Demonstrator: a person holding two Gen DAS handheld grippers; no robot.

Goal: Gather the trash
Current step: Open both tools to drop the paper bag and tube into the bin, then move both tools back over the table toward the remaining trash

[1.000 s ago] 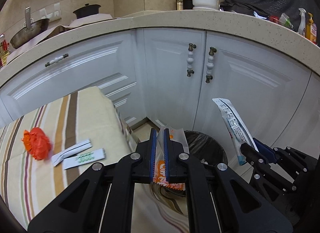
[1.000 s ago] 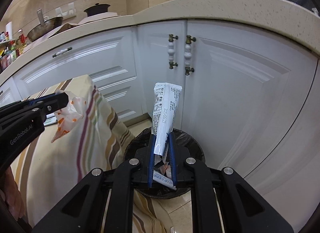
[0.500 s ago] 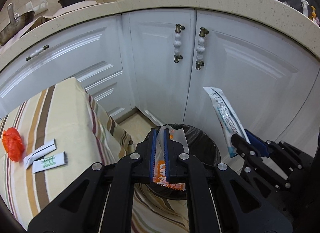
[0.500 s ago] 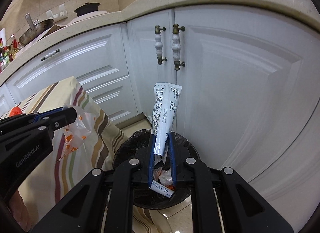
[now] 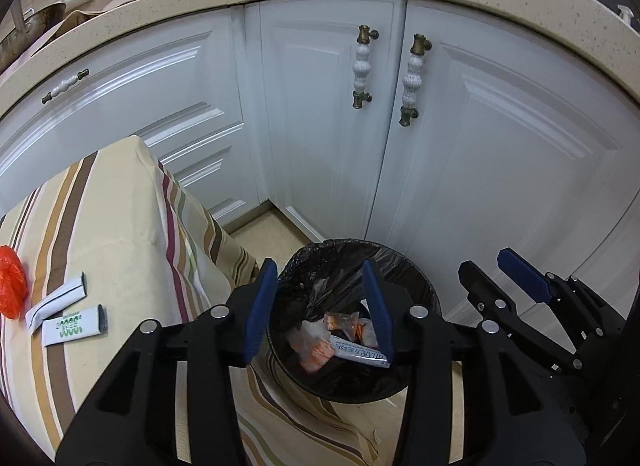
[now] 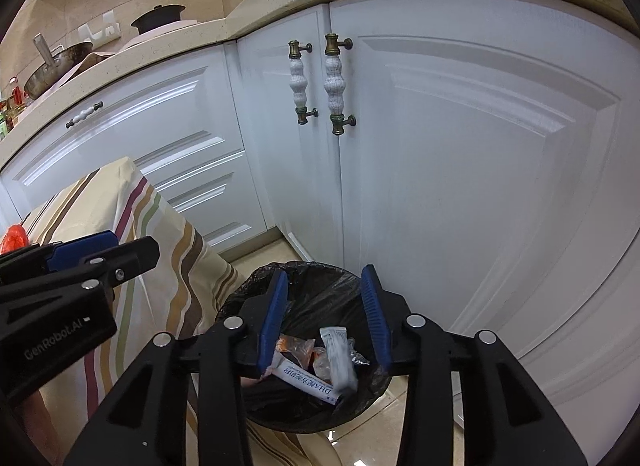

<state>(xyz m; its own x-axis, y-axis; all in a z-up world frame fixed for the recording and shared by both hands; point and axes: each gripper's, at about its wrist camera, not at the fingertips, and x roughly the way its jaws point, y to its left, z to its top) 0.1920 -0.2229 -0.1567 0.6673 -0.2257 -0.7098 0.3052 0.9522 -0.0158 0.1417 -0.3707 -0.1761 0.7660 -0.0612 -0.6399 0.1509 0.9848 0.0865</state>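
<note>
Both grippers, left and right, hang over the bin, jaws released and holding nothing; next, the packets near the surface's edge.

A round bin lined with a glossy black bag holds orange-and-clear crumpled wrappers and a white printed sachet. The cloth on the table is cream with brown, maroon and green stripes; near its left edge lie a crumpled orange-red bag and a white packet with green print.
</note>
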